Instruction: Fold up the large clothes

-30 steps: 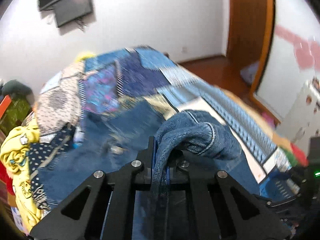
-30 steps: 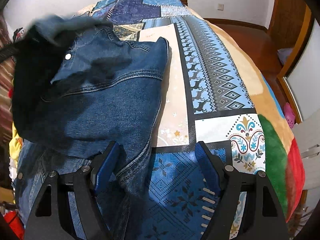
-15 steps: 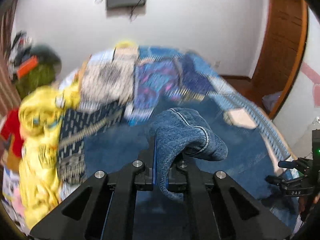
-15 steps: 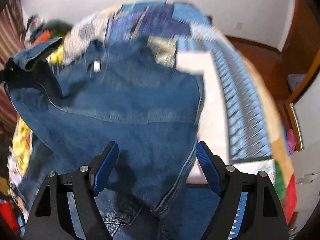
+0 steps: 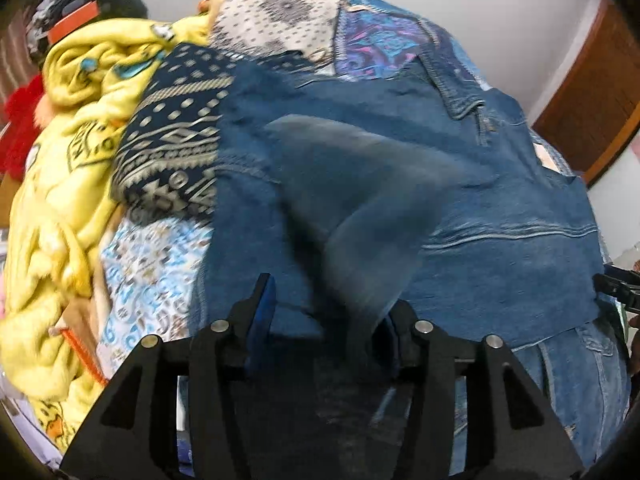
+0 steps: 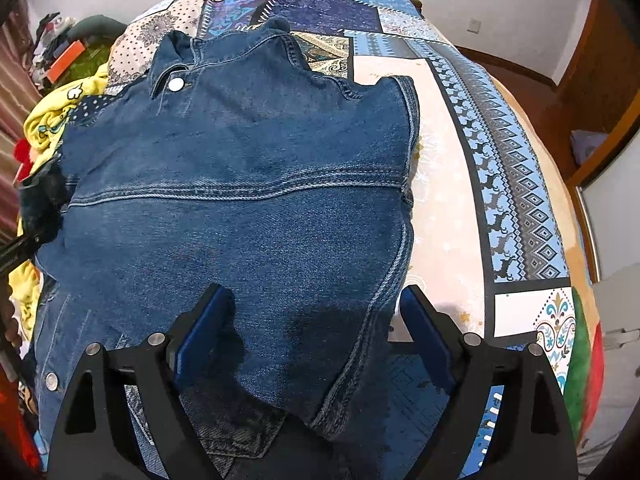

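Observation:
A dark blue denim jacket point(image 6: 248, 184) lies spread on the patchwork quilt point(image 6: 452, 200), collar and a silver button point(image 6: 175, 85) at the far end. In the left wrist view my left gripper point(image 5: 328, 300) hangs low over the jacket point(image 5: 500, 200). Its jaws are opening, and a blurred fold of denim point(image 5: 360, 200) sits between them, loose from the blue pads. My right gripper point(image 6: 312, 296) hovers over the jacket's near hem. Its jaws stand wide and are still opening, with cloth beneath them and neither pad pressing on it.
A crumpled yellow blanket point(image 5: 60, 160) and red cloth point(image 5: 20, 128) are heaped along the bed's left side, with a clutter pile point(image 6: 60, 48) behind. A wooden door point(image 5: 592, 92) and brown floor point(image 6: 532, 92) lie to the right of the bed.
My left gripper swung down toward the bed and its jaws parted, letting go of the denim fold. The lifted jacket panel now lies flat. The right jaws spread a little wider.

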`<state>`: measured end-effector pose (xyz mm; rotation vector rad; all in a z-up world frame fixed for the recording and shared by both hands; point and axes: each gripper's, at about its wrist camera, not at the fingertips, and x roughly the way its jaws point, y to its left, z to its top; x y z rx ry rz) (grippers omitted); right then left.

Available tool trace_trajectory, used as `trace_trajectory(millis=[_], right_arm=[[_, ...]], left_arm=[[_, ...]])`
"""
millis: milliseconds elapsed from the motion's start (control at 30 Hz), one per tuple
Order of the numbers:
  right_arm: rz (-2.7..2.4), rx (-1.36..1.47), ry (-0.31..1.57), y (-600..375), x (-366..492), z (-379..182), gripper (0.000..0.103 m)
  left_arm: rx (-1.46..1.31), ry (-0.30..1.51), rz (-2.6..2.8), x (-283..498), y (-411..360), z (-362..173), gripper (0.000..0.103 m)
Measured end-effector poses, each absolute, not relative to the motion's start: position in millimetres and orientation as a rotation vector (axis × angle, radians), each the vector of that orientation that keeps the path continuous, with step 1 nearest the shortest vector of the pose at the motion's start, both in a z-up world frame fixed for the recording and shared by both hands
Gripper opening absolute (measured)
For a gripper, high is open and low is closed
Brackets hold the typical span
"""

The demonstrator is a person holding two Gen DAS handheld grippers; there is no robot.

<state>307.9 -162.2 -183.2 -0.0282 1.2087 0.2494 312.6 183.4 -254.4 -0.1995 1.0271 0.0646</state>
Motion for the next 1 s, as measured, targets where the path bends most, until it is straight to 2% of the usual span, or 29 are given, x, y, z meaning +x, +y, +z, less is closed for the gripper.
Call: trace_trajectory(millis=[200,467,533,667,800,1000], right_arm=[[0.235,-0.048,1.2,-162,305,-181,0.086],[0.225,-0.083,1.156,-166,286,-162,0.086],[0.229,-0.071,1.128,-169,278,-152,0.086],[0.237,-0.042,1.068,-178,262,-127,0.086],[0.253,-0.026,1.015,-182,243,-103,0.086],[0.28,-0.011,0.965,-188,212,-84,0.086]], left_arm=[[-0.178,1.051,0.112,295,200,-256,0.052],[-0.048,1.006,0.126,269,190,-210,0.055],[-0.028,0.976,0.121,261,188,-194,0.064],[0.007,0.91,0.095,242,176,-164,0.068],[0.025,0.857,0.062,222,164,-140,0.078],[0.021,0.82,0.042,187,152,-131,0.088]])
